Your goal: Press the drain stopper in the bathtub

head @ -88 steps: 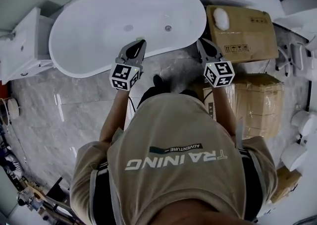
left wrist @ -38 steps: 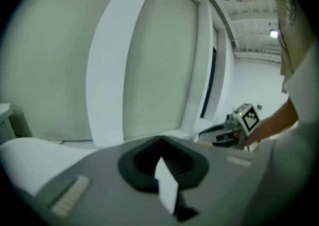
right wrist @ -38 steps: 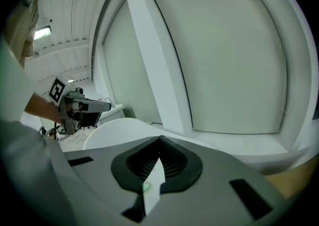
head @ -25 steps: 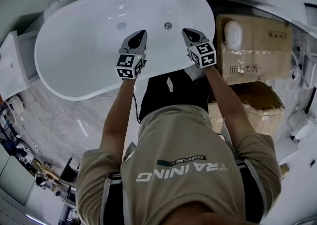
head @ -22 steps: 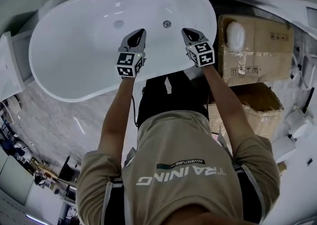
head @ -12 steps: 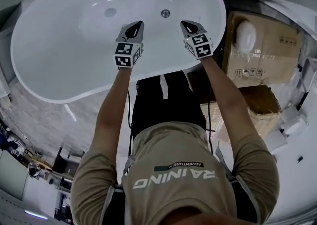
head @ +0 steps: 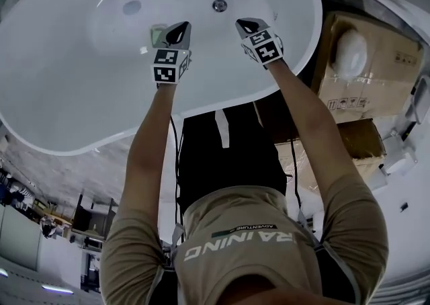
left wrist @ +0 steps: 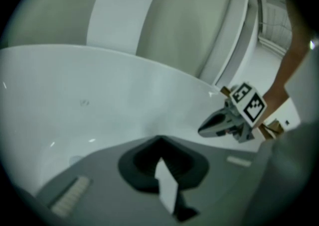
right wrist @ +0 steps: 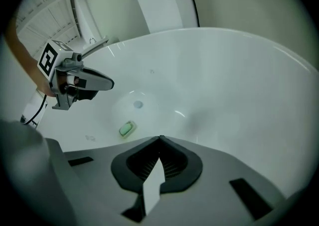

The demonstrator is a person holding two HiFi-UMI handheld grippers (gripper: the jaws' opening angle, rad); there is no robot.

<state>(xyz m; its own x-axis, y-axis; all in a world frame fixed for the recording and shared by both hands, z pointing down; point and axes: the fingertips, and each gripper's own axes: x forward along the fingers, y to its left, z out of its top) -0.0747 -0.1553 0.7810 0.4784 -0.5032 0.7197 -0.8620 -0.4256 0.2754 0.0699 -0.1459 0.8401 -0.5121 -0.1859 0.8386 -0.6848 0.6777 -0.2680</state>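
Observation:
The white bathtub (head: 60, 89) fills the top of the head view. Its round drain stopper (head: 132, 7) sits in the tub floor, and also shows as a small grey disc (right wrist: 138, 104) in the right gripper view. A chrome overflow knob (head: 219, 5) is on the far wall. My left gripper (head: 177, 28) hangs shut and empty above the tub floor, to the right of the stopper and short of it. My right gripper (head: 244, 25) is shut and empty beside it, below the knob. Each gripper view shows the other gripper (left wrist: 202, 130) (right wrist: 110, 84) over the basin.
A small green object (head: 158, 33) lies on the tub floor beside the left gripper, seen also in the right gripper view (right wrist: 127, 129). Cardboard boxes (head: 376, 75) with a white rounded item (head: 351, 54) stand right of the tub. Marble floor (head: 40, 162) lies at left.
The person has leaned forward over the tub. Both grippers have moved from the near rim out over the basin, still shut. The green object has come into view.

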